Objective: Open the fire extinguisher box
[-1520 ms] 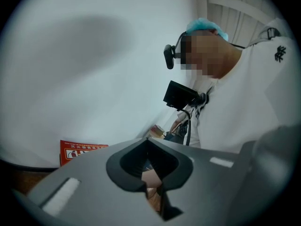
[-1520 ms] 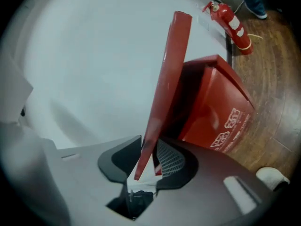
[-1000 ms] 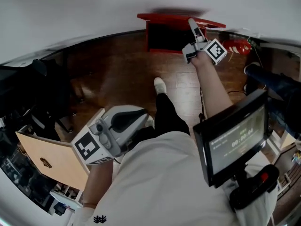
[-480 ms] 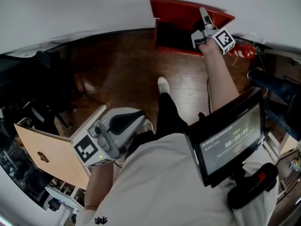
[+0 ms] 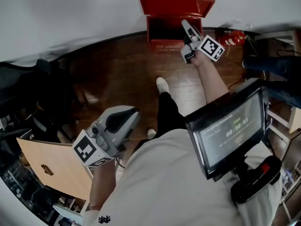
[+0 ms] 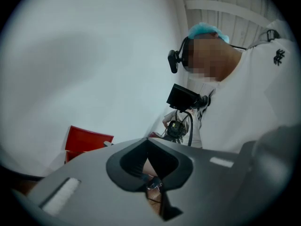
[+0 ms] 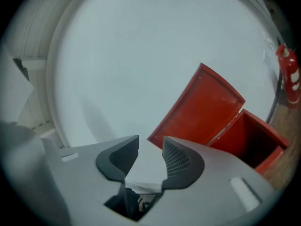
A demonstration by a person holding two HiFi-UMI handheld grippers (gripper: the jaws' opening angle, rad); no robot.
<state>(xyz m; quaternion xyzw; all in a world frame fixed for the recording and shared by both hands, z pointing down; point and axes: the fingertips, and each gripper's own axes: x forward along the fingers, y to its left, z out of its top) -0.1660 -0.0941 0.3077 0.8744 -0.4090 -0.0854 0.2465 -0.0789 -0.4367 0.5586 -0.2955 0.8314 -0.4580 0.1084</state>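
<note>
Your right tool (image 5: 187, 28) hangs just before the fire extinguisher box (image 5: 162, 45), jaws opening, nothing between them. The box sits against the wall (image 5: 94, 8), lid (image 5: 176, 4) raised. Your left tool (image 5: 130, 114), closed and empty, is well back from the box.

Box (image 5: 162, 45) mouth open, lid (image 5: 176, 4) raised against wall (image 5: 70, 13), extinguisher (image 5: 233, 38) beside

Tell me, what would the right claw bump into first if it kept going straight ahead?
Probably the plain white wall, right beside the raised red metal lid. The right claw is opening, empty, and only wall shows between its tips. Depth is unclear, so it might clip the lid.
</note>
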